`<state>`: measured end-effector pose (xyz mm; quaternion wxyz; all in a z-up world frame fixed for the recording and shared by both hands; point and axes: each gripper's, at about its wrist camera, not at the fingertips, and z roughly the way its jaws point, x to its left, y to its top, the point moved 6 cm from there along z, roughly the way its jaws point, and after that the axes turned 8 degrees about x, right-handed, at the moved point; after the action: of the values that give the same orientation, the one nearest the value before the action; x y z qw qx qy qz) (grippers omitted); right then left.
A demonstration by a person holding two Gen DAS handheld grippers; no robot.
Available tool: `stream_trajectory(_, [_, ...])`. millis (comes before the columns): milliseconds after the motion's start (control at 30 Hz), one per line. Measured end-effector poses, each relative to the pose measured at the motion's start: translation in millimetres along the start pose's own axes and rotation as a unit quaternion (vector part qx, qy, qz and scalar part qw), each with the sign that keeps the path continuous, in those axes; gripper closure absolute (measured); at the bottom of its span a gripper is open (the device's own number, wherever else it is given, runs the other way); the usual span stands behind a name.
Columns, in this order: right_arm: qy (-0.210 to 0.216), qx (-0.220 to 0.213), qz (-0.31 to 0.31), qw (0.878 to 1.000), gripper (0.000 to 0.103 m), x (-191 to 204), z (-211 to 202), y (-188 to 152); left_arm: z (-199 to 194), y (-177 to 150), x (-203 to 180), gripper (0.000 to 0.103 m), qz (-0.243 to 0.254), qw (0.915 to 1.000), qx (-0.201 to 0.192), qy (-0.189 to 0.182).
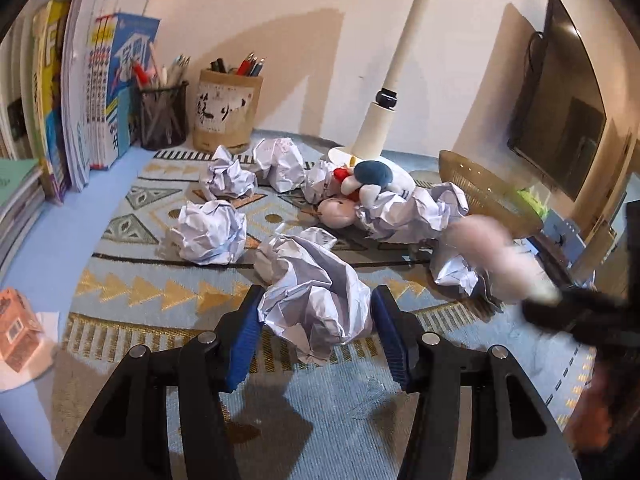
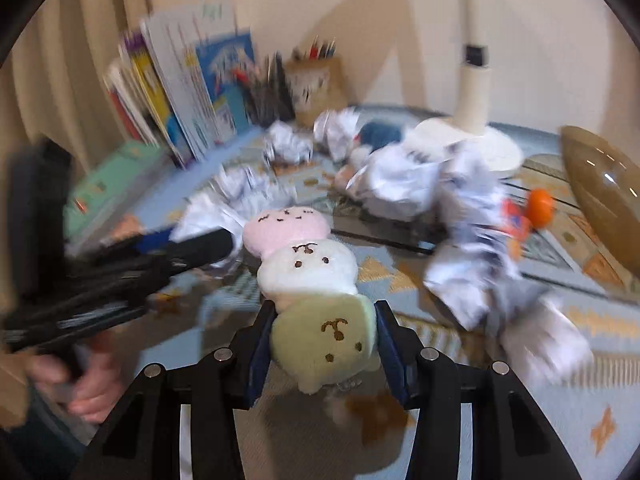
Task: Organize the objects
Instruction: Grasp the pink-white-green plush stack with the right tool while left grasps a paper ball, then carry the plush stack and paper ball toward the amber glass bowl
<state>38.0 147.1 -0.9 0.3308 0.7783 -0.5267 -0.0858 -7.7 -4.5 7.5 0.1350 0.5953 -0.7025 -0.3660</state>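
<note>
A big crumpled paper ball (image 1: 308,276) lies on the patterned table mat (image 1: 168,292). My left gripper (image 1: 319,295) is shut on it, both blue pads against its sides. My right gripper (image 2: 325,308) is shut on the green end of a plush skewer toy (image 2: 320,336); its white and pink segments stick out forward, above the mat. In the left wrist view that toy is a pink blur (image 1: 492,256) at the right, with the right gripper dark behind it. In the right wrist view the left gripper (image 2: 200,248) shows blurred at the left, held by a hand (image 2: 92,392).
Several more paper balls (image 1: 212,232) and small plush toys (image 1: 360,188) lie near the white lamp base (image 2: 496,148). Two pen holders (image 1: 228,112) and standing books (image 1: 100,92) line the back left. A wicker basket (image 1: 488,196) and a monitor (image 1: 560,112) stand at the right.
</note>
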Motion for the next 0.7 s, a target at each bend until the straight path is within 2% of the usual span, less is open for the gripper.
stream_trajectory(67, [-0.018, -0.024, 0.028, 0.999, 0.056, -18.9, -27.7, -7.1, 0.3, -0.4, -0.3, 0.051, 0.003, 1.0000, 0.001, 0.004])
stream_trajectory(133, [-0.073, -0.028, 0.056, 0.995, 0.056, -48.5, -46.9, -19.2, 0.8, -1.3, 1.6, 0.051, 0.001, 1.0000, 0.002, 0.005])
stream_trajectory(233, [-0.152, -0.004, 0.139, 0.979, 0.056, -106.1, -58.5, -46.0, 1.0, -2.7, 4.4, 0.051, -0.007, 1.0000, 0.004, 0.005])
stream_trajectory(333, [-0.165, 0.008, 0.212, 0.963, 0.056, -141.7, -53.7, -61.4, 1.6, -3.9, 6.3, 0.051, -0.012, 0.9999, 0.006, 0.005])
stream_trajectory(400, [-0.174, 0.037, 0.235, 0.956, 0.056, -158.3, -44.1, -72.9, 3.0, -4.1, 5.8, 0.051, -0.011, 0.9999, 0.009, 0.003])
stream_trajectory(433, [-0.170, 0.049, 0.241, 0.954, 0.055, -158.8, -37.6, -76.1, 3.7, -4.3, 5.7, 0.051, -0.011, 0.9999, 0.011, 0.004])
stream_trajectory(500, [-0.170, 0.043, 0.226, 0.958, 0.055, -150.5, -36.3, -74.6, 5.6, -4.4, 5.6, 0.051, -0.010, 0.9998, 0.014, 0.006])
stream_trajectory(633, [-0.068, 0.031, 0.158, 0.985, 0.055, -102.2, -29.8, -56.9, 6.6, -4.7, 5.0, 0.050, -0.009, 0.9998, 0.016, 0.007])
stream_trajectory(700, [-0.059, 0.033, 0.132, 0.989, 0.055, -84.1, -28.6, -54.7, 7.1, -5.3, 5.1, 0.050, -0.009, 0.9998, 0.017, 0.007])
